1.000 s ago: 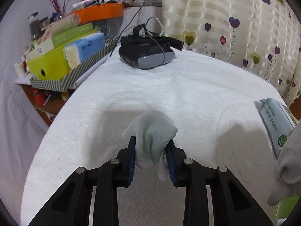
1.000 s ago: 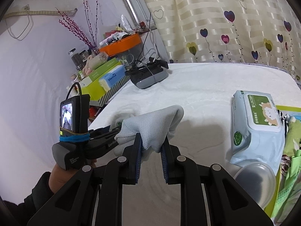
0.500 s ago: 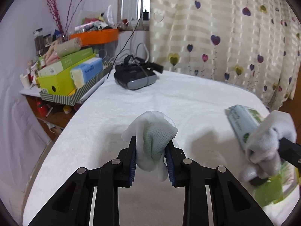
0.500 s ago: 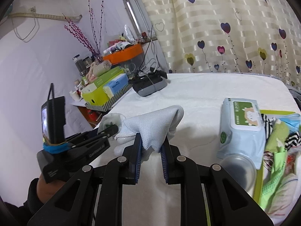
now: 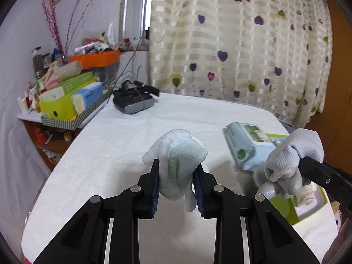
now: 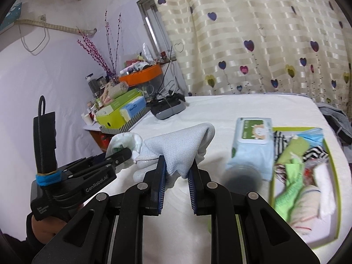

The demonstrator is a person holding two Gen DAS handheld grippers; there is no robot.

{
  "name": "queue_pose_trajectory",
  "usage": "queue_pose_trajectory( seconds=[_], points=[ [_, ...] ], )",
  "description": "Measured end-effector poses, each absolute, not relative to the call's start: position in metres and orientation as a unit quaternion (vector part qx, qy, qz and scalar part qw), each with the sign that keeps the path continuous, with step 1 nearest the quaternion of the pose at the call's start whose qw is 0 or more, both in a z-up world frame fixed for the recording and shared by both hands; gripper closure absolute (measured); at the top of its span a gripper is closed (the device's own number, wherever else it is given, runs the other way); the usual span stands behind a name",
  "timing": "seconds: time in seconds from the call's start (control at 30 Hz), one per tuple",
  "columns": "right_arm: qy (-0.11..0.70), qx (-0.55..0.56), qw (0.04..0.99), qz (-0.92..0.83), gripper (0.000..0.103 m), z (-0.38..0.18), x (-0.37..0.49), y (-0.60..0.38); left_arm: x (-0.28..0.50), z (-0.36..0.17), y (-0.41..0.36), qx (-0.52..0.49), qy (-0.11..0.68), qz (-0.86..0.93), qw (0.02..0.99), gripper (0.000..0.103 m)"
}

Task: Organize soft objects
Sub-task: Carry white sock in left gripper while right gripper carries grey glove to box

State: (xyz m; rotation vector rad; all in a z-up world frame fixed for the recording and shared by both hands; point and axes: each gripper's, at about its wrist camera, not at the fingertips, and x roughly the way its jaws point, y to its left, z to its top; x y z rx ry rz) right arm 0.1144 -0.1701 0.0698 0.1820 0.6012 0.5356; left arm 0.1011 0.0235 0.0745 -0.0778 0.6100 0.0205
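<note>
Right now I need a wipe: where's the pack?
In the right wrist view, the pack lies on the white bed right of centre, beside the green box.

1. a white knit glove [image 5: 179, 160] with a pale green tint, bunched up and lifted off the white bed cover, pinched between two blue-padded fingers.
2. a second white knit glove [image 6: 184, 148], greyish in tone, crumpled into a peak, likewise pinched and held above the cover, just beside the first.
3. a lime-green box [image 6: 332, 165] at the bed's right side, filled with mixed soft fabrics: green, striped, cream.
</note>
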Motion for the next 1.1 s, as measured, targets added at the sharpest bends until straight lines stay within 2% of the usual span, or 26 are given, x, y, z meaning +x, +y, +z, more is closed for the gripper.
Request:
queue_pose_trajectory(
  seconds=[0.5, 1.1],
  points=[
    [0.273, 0.096, 0.927, 0.237, 0.084, 0.078, 0.080, -0.208, 0.071, 0.086, -0.021, -0.032, 0.290, -0.038, 0.956, 0.077],
    [0.270, 0.124, 0.938, 0.178, 0.084, 0.070, 0.069, -0.274, 0.071, 0.084, -0.087, -0.015, 0.299, -0.099, 0.949, 0.077]
  ],
)
